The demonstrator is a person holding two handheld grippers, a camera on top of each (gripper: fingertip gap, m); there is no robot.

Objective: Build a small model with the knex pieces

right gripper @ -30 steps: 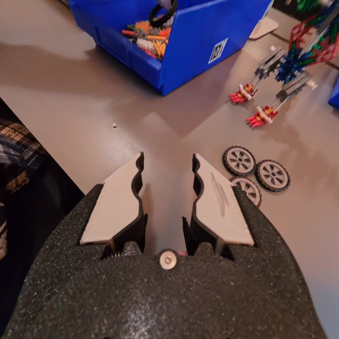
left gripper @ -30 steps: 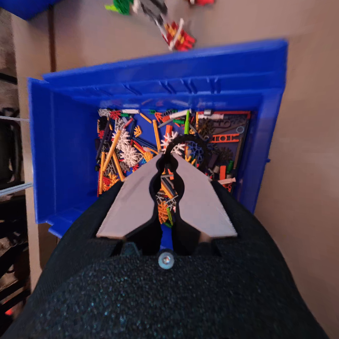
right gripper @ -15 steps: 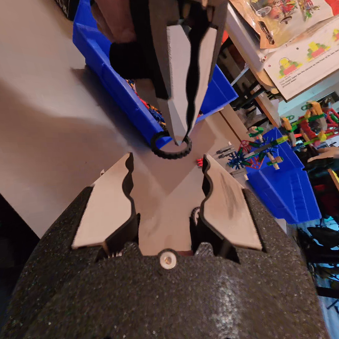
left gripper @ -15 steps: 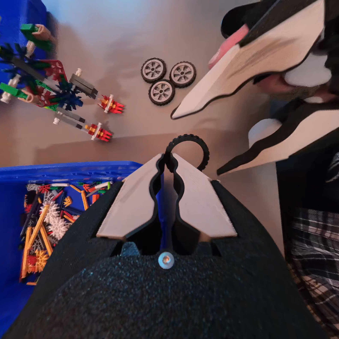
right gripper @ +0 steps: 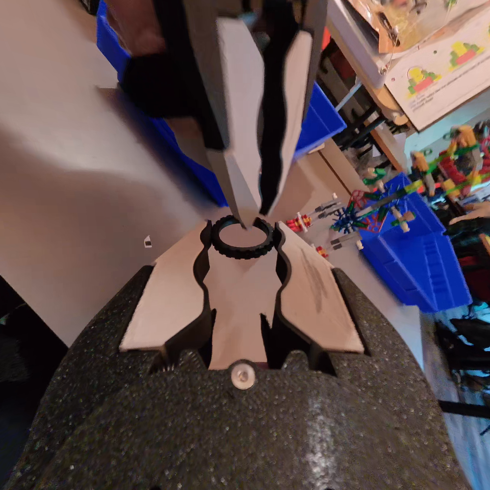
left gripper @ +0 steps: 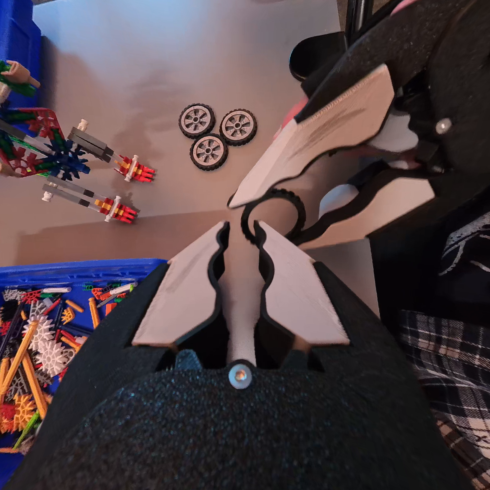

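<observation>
A black rubber tyre ring point(right gripper: 241, 253) sits between the fingertips of my right gripper point(right gripper: 243, 225), whose jaws press on its two sides just above the grey table. In the left wrist view the tyre point(left gripper: 298, 209) shows between the right gripper's two white fingers point(left gripper: 305, 143). My left gripper point(left gripper: 240, 224) is open, its jaws a little apart. One part of the tyre's rim lies loosely in the gap, near its right finger. From the right wrist view the left gripper point(right gripper: 256, 218) points down with one fingertip inside the ring.
Three grey-spoked wheels point(left gripper: 217, 138) lie together on the table. A blue bin point(left gripper: 53, 267) of several loose building pieces is at the lower left. A colourful rod model with red feet point(left gripper: 66, 159) lies beyond. A second blue bin point(right gripper: 413, 265) stands at the right. A person's plaid clothing point(left gripper: 450, 371) is by the table edge. Less than 4 cm separates the two grippers' tips.
The left gripper carried the tyre out of the bin to the right gripper, then opened. The right gripper came up around the tyre and narrowed onto it.
</observation>
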